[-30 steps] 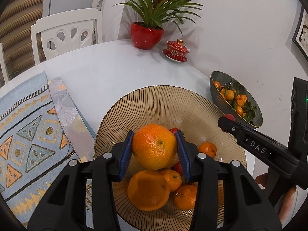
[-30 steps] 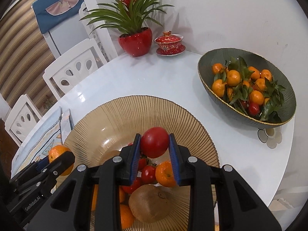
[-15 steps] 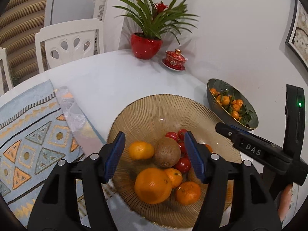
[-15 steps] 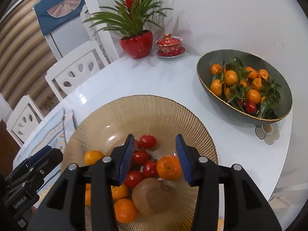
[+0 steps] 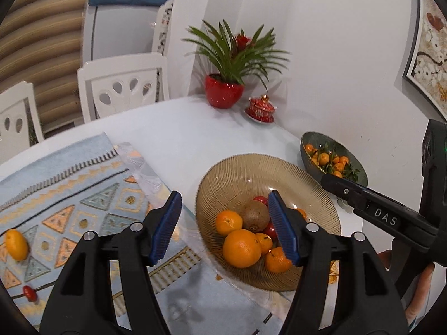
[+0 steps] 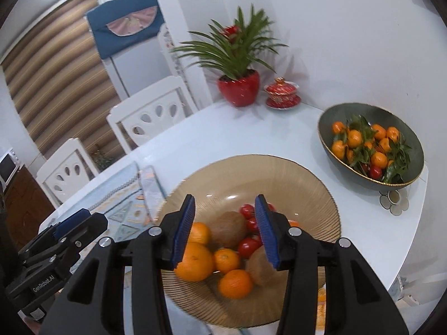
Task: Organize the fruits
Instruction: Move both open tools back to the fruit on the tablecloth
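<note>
An amber ribbed glass bowl (image 5: 315, 223) holds a large orange (image 5: 241, 248), a mandarin (image 5: 229, 222), a kiwi (image 5: 255, 216) and red tomatoes (image 5: 259, 199). My left gripper (image 5: 223, 196) hangs open and empty above the bowl's left edge. A loose mandarin (image 5: 16, 244) and a small tomato (image 5: 29, 293) lie on the patterned mat (image 5: 69, 195) at far left. In the right wrist view my right gripper (image 6: 225, 203) is open and empty above the bowl (image 6: 307, 184), over the orange (image 6: 194, 262), two kiwis (image 6: 229, 229) and tomatoes (image 6: 247, 247).
A dark green bowl (image 6: 413, 150) of leafy mandarins sits at the right, near the wall. A red-potted plant (image 6: 239, 89) and a red lidded cup (image 6: 282, 92) stand at the back of the white round table. White chairs (image 6: 151, 120) stand along its far-left side.
Both grippers opened: the large orange and a tomato left their pads and now lie in the amber bowl. Both grippers then drew back and up, the left one swinging left.
</note>
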A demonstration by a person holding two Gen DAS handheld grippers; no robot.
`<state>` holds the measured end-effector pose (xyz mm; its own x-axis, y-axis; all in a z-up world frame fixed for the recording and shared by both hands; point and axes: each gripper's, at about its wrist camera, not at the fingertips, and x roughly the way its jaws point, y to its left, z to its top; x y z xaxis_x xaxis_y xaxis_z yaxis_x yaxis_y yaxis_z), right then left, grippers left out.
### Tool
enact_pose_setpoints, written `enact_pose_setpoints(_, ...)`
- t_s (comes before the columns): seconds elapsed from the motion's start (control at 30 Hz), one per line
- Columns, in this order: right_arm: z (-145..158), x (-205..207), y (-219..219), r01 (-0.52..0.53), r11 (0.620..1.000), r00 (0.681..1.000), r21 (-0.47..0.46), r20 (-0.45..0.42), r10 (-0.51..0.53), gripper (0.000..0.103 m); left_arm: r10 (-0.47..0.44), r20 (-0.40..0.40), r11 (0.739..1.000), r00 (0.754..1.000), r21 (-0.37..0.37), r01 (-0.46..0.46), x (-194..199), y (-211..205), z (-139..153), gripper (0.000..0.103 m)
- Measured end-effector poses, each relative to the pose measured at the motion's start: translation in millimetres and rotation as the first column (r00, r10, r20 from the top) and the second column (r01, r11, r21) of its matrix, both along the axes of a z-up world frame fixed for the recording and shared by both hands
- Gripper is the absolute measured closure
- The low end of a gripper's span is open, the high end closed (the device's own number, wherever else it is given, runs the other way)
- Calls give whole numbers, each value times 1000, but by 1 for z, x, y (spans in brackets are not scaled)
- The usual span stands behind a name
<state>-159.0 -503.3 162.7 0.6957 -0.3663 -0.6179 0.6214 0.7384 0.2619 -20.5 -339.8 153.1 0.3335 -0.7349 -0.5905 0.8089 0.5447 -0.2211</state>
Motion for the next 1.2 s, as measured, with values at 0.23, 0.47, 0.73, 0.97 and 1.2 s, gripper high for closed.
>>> enact_pose_setpoints(0.23, 18, 17, 45, -92, 995, 995, -39, 28, 93, 58, 48, 55, 998, 997, -48, -45, -1, 50, 27, 39)
enact_pose_setpoints(0.47, 25, 39, 90, -177, 982, 983, -69, 31, 179, 58, 107, 83, 990, 991, -99, -99, 12, 111, 49, 39)
enact_pose_setpoints(0.73, 28, 75, 142, -280, 955, 959, -102, 15, 283, 58, 192, 156, 976, 969, -138, -171, 27, 175, 62, 36)
enact_pose_setpoints(0.97, 14, 112, 193, -389, 914, 921, -113, -22, 389, 58, 315, 116, 938, 942, -187, -291, 69, 238, 57, 30)
enact_pose_setpoints(1.2, -22, 160, 249, -511, 855, 859, -85, -63, 507, 59, 437, 51, 887, 898, -189, -422, 120, 286, 27, 30)
